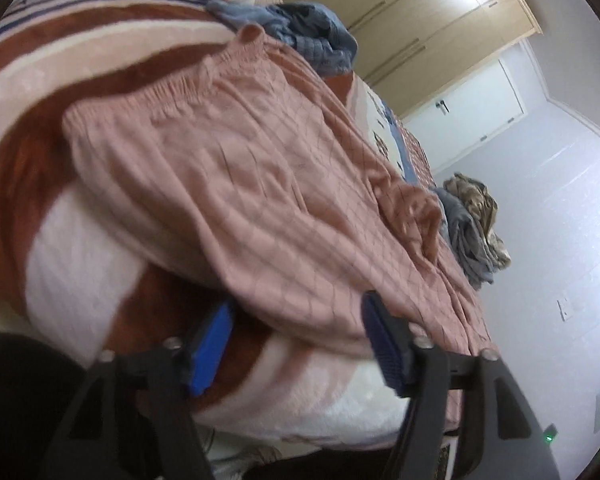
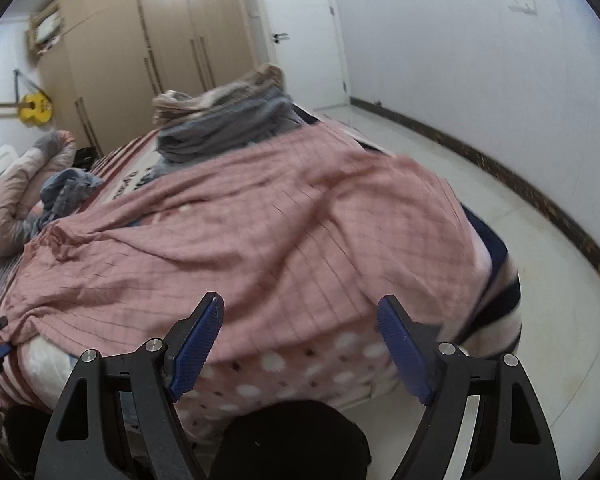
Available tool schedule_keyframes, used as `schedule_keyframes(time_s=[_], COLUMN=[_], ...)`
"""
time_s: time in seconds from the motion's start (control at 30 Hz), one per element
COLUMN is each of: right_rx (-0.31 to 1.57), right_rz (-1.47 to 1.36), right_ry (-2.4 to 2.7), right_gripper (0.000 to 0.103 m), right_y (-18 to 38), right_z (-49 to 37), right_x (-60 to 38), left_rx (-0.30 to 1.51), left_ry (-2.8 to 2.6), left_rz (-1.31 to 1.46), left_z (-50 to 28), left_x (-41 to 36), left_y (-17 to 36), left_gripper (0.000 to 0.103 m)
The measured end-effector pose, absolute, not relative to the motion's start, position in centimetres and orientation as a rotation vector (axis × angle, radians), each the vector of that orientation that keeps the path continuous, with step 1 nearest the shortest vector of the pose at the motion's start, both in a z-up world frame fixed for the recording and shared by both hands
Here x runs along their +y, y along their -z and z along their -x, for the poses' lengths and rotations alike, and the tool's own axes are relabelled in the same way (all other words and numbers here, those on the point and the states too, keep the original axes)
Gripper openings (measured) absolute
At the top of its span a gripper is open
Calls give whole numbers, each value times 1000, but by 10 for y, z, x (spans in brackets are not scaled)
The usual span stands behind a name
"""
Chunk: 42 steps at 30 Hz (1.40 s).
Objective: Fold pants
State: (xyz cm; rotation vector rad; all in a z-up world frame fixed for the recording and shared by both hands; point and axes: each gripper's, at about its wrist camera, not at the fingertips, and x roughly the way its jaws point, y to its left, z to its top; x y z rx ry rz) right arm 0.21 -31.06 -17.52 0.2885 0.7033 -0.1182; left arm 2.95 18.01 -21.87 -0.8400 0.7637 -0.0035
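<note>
Pink checked pants [image 1: 268, 184] lie spread across the bed, with the gathered waistband [image 1: 188, 80] at the upper left in the left wrist view. My left gripper [image 1: 296, 312] is open, its blue pads on either side of the pants' near edge, nothing clamped. In the right wrist view the pants [image 2: 260, 232] drape over the bed's end. My right gripper [image 2: 300, 312] is open and empty, just in front of the pants' hanging edge.
A striped brown, pink and white blanket [image 1: 84, 264] covers the bed. A blue garment [image 1: 300, 28] and a grey and tan clothes pile [image 2: 228, 116] lie beyond the pants. Wardrobe [image 2: 140, 52], door [image 2: 300, 28], tiled floor [image 2: 540, 280], yellow guitar [image 2: 32, 108].
</note>
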Motion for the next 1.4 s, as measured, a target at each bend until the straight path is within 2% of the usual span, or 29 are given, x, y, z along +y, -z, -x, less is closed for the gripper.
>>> schedule_keyframes(time_s=[0.07,0.3,0.53,0.87,0.9,0.97,1.0,1.03,1.13,1.4], right_rx=[732,752,659,586,591,602,606,601,560,491], right_rz=[-326,-486,-623,-750,-741,-696,-670,-664,-680,-572], right_ry=[105,16,-39,2,24,91,126,137,111,61], right_gripper=[76,76,76,75,68,47,28,17,8,6], right_y=[187,224,231,230,229,226,224,222,213,164], right_z=[1,0,-16,-35,-35,-36,-35,-35,-33,-28], right_x=[-320,-351,-381,-413,-414,-414,-416,-418,-424,-411], left_rx=[765,730,738,745,738,729,723,718,697,626], left_ry=[15,16,-43,-93,-89,-83,-84,-85,-86,-91], left_rz=[846,859,829,781,777,764,754,745,709,641], left_z=[-29,-46,-60,-74,-73,-72,-71,-70,-63,-39], left_x=[175,181,194,212,213,215,215,216,219,228], left_y=[220,216,216,213,211,206,203,200,188,151], left_gripper=[76,77,58,20,19,13,12,11,10,9])
